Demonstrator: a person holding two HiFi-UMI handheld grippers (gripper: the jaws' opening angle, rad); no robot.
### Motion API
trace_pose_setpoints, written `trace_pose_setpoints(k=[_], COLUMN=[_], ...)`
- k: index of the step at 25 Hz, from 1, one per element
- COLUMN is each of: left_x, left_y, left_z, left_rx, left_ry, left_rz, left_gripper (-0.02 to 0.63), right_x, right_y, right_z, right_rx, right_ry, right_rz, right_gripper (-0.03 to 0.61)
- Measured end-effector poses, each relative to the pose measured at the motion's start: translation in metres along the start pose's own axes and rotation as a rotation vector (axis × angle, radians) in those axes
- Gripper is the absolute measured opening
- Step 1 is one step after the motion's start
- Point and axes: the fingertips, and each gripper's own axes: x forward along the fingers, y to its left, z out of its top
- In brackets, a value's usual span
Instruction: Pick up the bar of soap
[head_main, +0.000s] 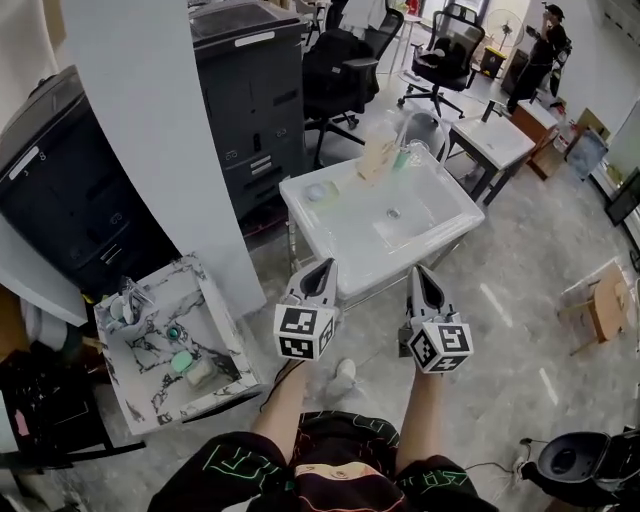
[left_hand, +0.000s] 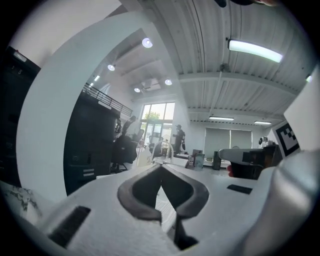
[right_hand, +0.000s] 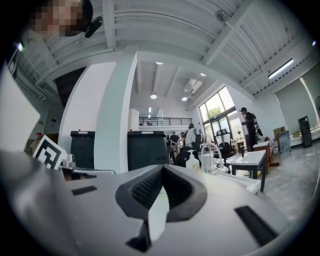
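Note:
A white sink basin (head_main: 345, 240) on a metal stand is in front of me in the head view. A pale roundish bar, apparently the soap (head_main: 318, 192), lies on its back left corner. A pump bottle (head_main: 378, 155) and a faucet (head_main: 418, 135) stand at the back rim. My left gripper (head_main: 324, 266) hovers at the basin's near edge, shut and empty. My right gripper (head_main: 421, 272) is beside it at the same edge, also shut and empty. In the left gripper view the left gripper's (left_hand: 161, 168) jaws meet, and in the right gripper view so do the right gripper's (right_hand: 162, 168).
A marble-patterned basin (head_main: 215, 330) with small green items sits low at the left. A white pillar (head_main: 160, 130) and black cabinets (head_main: 250, 90) stand behind it. Office chairs (head_main: 345, 70), a second white table (head_main: 495, 140) and a wooden stool (head_main: 610, 300) lie beyond and to the right.

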Motion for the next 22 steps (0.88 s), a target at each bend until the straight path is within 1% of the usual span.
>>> trace_pose_setpoints(k=[4, 8, 13, 15, 18, 22], left_x=[0.044, 0.083, 0.126, 0.14, 0.154, 0.163], left_y=[0.003, 0.008, 0.015, 0.015, 0.014, 0.018], left_z=[-0.009, -0.025, -0.037, -0.04, -0.041, -0.046], left_rx=[-0.033, -0.061, -0.06, -0.053, -0.059, -0.049], left_ry=[0.014, 0.06, 0.114, 0.129, 0.127, 0.136], left_rz=[0.014, 0.059, 0.09, 0.095, 0.09, 0.096], left_gripper=[0.003, 0.003, 0.005, 0.005, 0.004, 0.005], right_x=[0.03, 0.064, 0.108, 0.121, 0.137, 0.156], right_y=[-0.033, -0.063, -0.09, -0.098, -0.11, -0.116], right_z=[-0.008, -0.017, -0.032, -0.035, -0.039, -0.046], right_rx=[0.008, 0.024, 0.049, 0.068, 0.093, 0.115], right_ry=[0.034, 0.054, 0.087, 0.089, 0.088, 0.101], right_rz=[0.013, 0.041, 0.091, 0.108, 0.127, 0.154], right_gripper=[0.005, 0.005, 0.005, 0.005, 0.005, 0.005])
